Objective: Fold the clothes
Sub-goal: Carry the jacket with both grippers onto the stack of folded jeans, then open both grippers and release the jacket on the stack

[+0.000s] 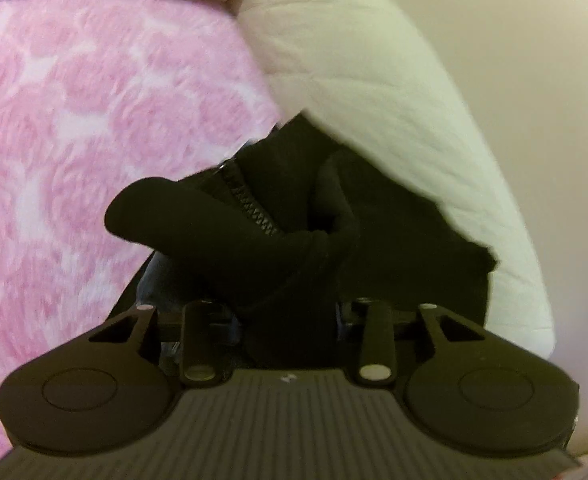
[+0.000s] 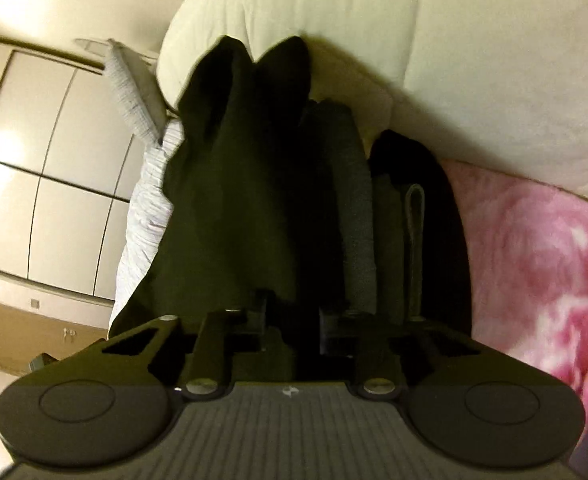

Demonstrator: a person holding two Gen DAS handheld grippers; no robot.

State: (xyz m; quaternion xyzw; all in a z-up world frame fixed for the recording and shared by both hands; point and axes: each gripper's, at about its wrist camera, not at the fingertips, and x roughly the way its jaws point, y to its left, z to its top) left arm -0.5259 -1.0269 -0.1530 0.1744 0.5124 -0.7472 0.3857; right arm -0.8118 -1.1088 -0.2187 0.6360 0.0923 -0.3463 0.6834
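A black garment (image 1: pixel 254 224) with a zipper (image 1: pixel 250 204) is bunched up right in front of my left gripper (image 1: pixel 290 300). Its folds fill the gap between the fingers and hide the tips, and the jaws look shut on the cloth. In the right wrist view the same black garment (image 2: pixel 234 180) hangs forward in two peaks from my right gripper (image 2: pixel 292 312), whose jaws are closed on the fabric. A ribbed grey-black band (image 2: pixel 354 200) and a hanging loop (image 2: pixel 414 240) run beside that grip. The right view is rolled sideways.
A pink rose-patterned blanket (image 1: pixel 74 120) covers the bed, also seen at the right as the pink blanket (image 2: pixel 534 260). A cream quilt (image 1: pixel 354 80) lies against the garment, also seen as the cream quilt (image 2: pixel 414 40). White striped bedding (image 2: pixel 150 208) and wardrobe doors (image 2: pixel 46 160) are beyond.
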